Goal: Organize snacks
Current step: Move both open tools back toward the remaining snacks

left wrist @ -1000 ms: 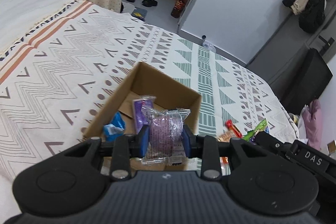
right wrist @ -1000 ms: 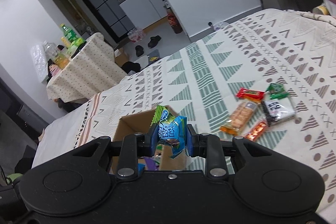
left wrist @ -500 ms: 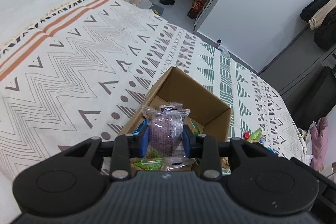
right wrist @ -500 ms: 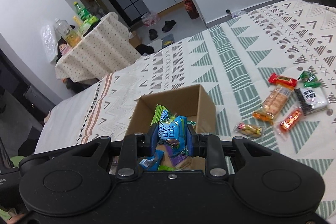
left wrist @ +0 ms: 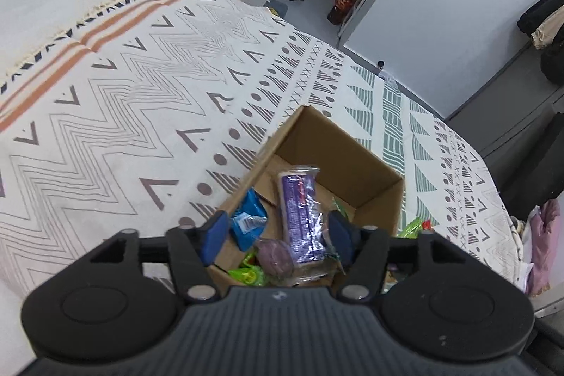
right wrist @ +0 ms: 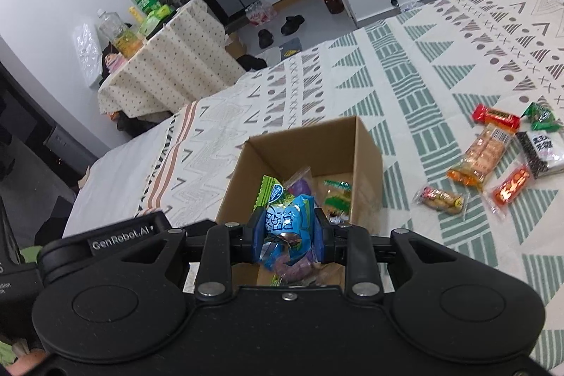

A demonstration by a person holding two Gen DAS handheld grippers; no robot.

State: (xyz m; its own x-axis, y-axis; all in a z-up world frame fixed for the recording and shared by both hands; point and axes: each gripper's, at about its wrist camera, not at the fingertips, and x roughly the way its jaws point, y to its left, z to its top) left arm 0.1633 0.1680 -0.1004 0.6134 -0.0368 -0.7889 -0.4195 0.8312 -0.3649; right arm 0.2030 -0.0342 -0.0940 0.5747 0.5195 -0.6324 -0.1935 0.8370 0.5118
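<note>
Two grippers are hovering over the cardboard box [left wrist: 356, 164] on the bedspread [left wrist: 141, 94]: left gripper [left wrist: 278, 235] has just been opening, jaws wide, purple packet [left wrist: 301, 214] lying lengthwise inside; right gripper [right wrist: 286, 235] is pinching a blue packet [right wrist: 287, 221].

A black right gripper [right wrist: 286, 235] is hanging over an open cardboard box [right wrist: 366, 147] on a patterned bedspread [right wrist: 440, 59], its blue pads pressing on a blue snack packet [right wrist: 287, 221] as the jaws have just been easing slightly apart. Inside the box, a green-edged packet [right wrist: 269, 191], a purple one [right wrist: 301, 186] and what may be a clear biscuit wrapper [right wrist: 337, 196] are lying loose. Red, orange and green snacks [right wrist: 484, 152] are lying scattered on the bedspread to the right, well apart from the box.
</note>
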